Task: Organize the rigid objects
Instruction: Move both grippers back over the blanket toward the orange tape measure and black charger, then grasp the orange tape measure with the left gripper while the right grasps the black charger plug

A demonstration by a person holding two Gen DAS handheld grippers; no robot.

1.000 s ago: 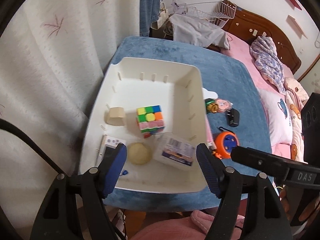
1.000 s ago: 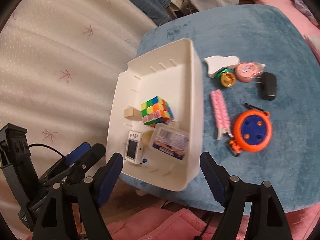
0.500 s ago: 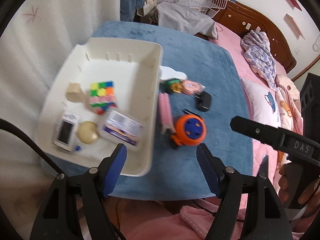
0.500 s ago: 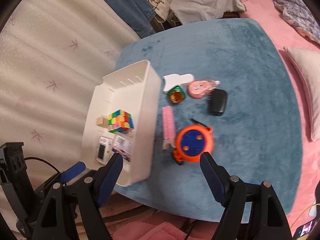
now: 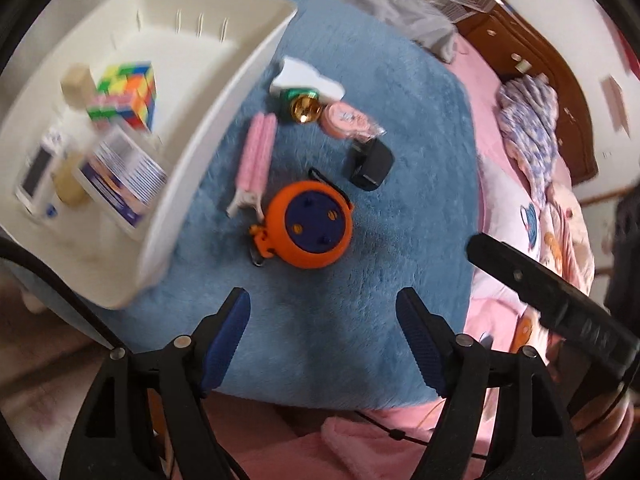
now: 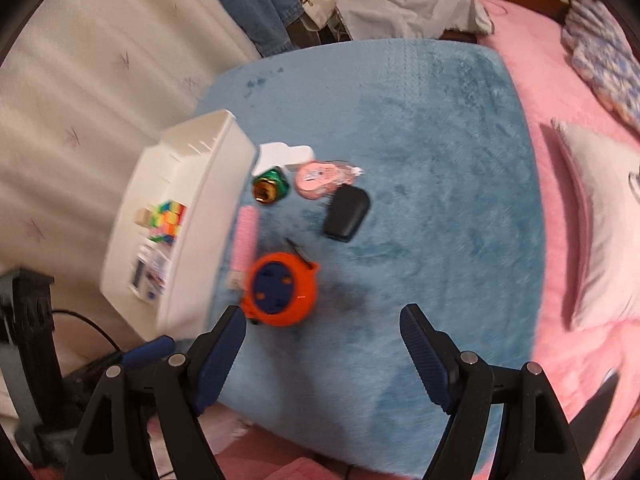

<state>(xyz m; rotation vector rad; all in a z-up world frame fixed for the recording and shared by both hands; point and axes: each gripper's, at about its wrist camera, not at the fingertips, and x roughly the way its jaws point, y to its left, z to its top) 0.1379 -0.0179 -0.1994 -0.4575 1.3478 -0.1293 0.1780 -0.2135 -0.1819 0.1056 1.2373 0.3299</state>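
A white bin [image 5: 224,92] at the left of the blue plush tabletop [image 5: 400,184] holds a colour cube [image 5: 128,94], a beige block [image 5: 76,80], a small white device [image 5: 34,172], a round beige piece [image 5: 70,186] and a clear labelled box [image 5: 122,178]. Just beside it on the tabletop lie a pink comb-like bar [image 5: 258,156], an orange round reel with a dark blue face [image 5: 310,224], a black adapter [image 5: 370,164], a pink tape dispenser [image 5: 344,120], a green-and-gold piece [image 5: 302,104] and a white cloud-shaped piece [image 5: 306,78]. The left gripper [image 5: 322,340] hovers near the reel with its jaws opening and nothing between them, the right gripper [image 6: 322,354] is spread wide and empty, and a pink bed [image 6: 560,80] and pale curtain [image 6: 100,60] flank the tabletop.
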